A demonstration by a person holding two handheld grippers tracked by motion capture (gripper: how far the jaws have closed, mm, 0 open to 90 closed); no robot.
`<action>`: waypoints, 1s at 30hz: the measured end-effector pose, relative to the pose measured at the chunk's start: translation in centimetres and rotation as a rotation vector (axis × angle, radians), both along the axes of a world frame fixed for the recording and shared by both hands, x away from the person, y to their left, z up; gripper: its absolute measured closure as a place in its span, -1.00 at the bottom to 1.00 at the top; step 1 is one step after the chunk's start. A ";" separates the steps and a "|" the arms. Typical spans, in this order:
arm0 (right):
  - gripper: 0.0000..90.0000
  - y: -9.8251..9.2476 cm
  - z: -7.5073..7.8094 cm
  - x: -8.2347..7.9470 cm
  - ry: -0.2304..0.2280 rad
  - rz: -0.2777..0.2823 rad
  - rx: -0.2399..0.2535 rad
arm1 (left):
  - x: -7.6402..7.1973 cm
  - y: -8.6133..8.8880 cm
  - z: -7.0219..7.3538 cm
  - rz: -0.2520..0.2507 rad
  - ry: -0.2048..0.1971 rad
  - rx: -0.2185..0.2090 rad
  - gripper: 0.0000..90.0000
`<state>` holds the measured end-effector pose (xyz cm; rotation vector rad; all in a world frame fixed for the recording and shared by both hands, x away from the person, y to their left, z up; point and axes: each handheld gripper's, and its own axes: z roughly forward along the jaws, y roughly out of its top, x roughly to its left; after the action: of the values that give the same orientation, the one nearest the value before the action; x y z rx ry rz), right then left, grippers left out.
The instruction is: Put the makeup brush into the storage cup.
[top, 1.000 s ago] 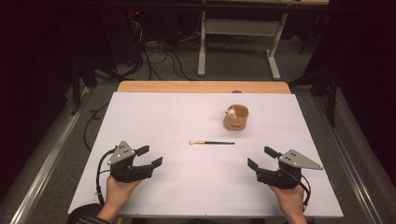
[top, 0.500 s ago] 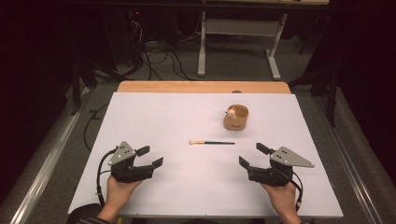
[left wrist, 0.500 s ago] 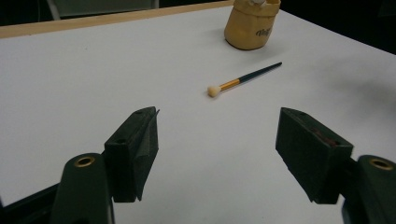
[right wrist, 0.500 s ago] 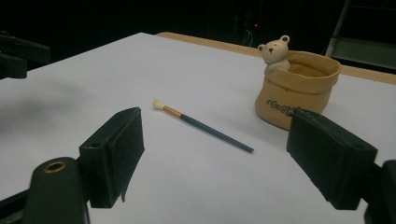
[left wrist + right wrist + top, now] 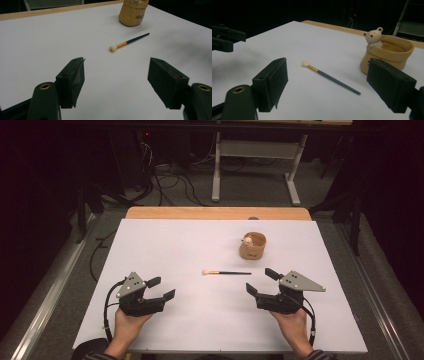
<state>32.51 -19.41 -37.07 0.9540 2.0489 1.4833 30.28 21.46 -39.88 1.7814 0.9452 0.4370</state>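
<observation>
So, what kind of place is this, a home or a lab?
Probably a lab or recording workspace: a white-covered table, cables on the floor and a bare desk frame behind it.

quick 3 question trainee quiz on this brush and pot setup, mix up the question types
1. True or false: the brush lies flat on the white table, apart from the pot.
2. Which end of the brush points toward the left tool in the high view? A) the pale tuft B) the dark handle tip
3. Fill in: a small ___ figure sits on the pot's rim.

Key: 1 true. 2 A; the handle tip points to the side of the right tool, whose jaws have just been opening with nothing between them. 3 bear.
</observation>
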 end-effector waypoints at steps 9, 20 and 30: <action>-0.60 1.7 0.7 0.3 -0.006 0.050 -0.090 | 0.1 0.0 -0.1 0.013 0.007 0.006 -0.33; -0.59 3.6 1.5 1.2 -0.004 0.098 -0.098 | 0.1 -0.2 -0.1 0.008 0.011 0.007 -0.33; -0.57 4.6 1.6 2.9 0.026 0.099 -0.062 | 0.2 -0.2 -0.2 0.003 0.015 0.008 -0.33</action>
<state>35.45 -14.77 -35.44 0.8642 2.1759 1.4548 30.43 21.29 -40.03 1.7922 0.9582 0.4306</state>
